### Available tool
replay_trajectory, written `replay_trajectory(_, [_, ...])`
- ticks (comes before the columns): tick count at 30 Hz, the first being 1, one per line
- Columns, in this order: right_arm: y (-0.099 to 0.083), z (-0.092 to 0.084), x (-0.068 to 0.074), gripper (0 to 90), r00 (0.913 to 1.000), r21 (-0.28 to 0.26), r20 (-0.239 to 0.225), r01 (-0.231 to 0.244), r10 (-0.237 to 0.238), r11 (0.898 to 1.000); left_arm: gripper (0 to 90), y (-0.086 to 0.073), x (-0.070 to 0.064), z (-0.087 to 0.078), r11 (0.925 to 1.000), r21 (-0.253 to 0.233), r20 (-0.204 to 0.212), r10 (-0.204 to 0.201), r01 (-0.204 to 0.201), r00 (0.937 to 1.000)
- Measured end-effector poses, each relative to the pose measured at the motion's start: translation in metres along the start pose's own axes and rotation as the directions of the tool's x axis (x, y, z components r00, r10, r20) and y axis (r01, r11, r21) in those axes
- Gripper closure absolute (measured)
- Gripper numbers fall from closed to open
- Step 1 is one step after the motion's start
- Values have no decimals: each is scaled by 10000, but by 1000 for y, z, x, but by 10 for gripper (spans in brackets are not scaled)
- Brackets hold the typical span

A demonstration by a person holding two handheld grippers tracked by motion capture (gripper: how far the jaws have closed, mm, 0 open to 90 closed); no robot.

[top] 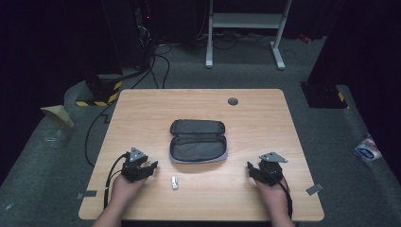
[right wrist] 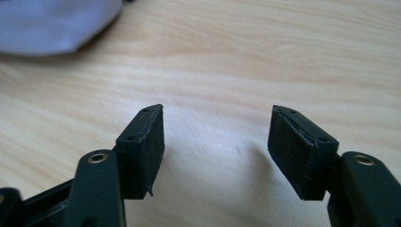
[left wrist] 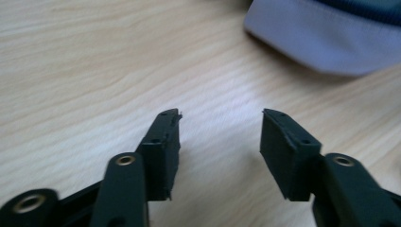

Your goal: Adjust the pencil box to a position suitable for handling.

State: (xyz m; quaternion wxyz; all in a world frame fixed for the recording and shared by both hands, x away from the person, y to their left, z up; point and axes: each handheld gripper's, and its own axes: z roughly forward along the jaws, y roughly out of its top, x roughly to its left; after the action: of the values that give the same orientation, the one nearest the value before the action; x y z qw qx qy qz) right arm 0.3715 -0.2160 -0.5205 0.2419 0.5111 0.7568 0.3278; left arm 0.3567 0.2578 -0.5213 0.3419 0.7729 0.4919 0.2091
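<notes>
Grippers: two, one per hand, both low over the table (top: 142,104) at its near edge. Left gripper (top: 150,166) at the near left, jaws apart, nothing between; in the left gripper view (left wrist: 220,135) bare wood in the gap. Right gripper (top: 249,169) at the near right, jaws likewise spread and holding nothing; in the right gripper view (right wrist: 217,130) wood grain alone between the pads.

Cases: one. Case (top: 197,141) dark, zipped open, lying flat at mid-table, between the two grippers and a little beyond them, touching neither. Two halves laid out, far one and near one, both dark inside; contents not to be made out from above. Pale lilac edge along the near side. Same case cut off at the top right of the left gripper view (left wrist: 326,40) and at the top left of the right gripper view (right wrist: 52,23), blurred in both, pale outer fabric uppermost.

Small white things: one. White piece (top: 175,182) on the wood near the front edge, just right of the left gripper, apart from the case; too small to identify.

Grey caps: one, cap (top: 232,101) set in the tabletop near the far edge.

Forearms cut off by the bottom edge of the high view.
</notes>
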Motion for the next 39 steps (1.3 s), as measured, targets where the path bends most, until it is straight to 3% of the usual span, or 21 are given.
replay_trajectory(2, [-3, -2, -2, 334, 10000, 112, 3, 50, -50, 9999, 469, -4, 1, -2, 10000, 8, 72, -31, 31, 10000])
replay_trajectory(4, [-9, -5, -4, 294, 9996, 269, -295, 15, -7, 9996, 445, -11, 3, -7, 9999, -76, 76, -74, 75, 9999])
replay_trajectory(10, [-14, -11, 2, 278, 9998, 296, -173, -2, 7, 9996, 356, -22, 0, -18, 9999, -99, 43, -58, 58, 10000])
replay_trajectory(12, [-13, -10, 2, 264, 9999, 332, -125, -47, 51, 9994, 350, -21, -5, -20, 9999, 50, 157, -148, 147, 9998])
replay_trajectory(18, [-13, -9, 3, 265, 9998, 322, -215, 18, -11, 9995, 365, -17, -28, -22, 9987, 126, 609, 482, -491, 9970])
replay_trajectory(22, [-12, -9, 3, 265, 9998, 330, -191, -26, 32, 9995, 380, -14, -40, -23, 9975, 3, 892, 702, -706, 9935])
replay_trajectory(30, [-12, -9, 3, 266, 9998, 340, -192, -38, 44, 9994, 408, -13, -64, -24, 9948, -145, 1833, 1018, -1009, 9778])
replay_trajectory(35, [-12, -9, 3, 267, 9998, 337, -199, -36, 43, 9994, 427, -13, -81, -26, 9899, -217, 2151, 1414, -1400, 9663])
replay_trajectory(39, [-12, -9, 3, 268, 9998, 338, -205, -36, 42, 9994, 432, -13, -90, -23, 9857, -41, 2098, 1655, -1684, 9636])
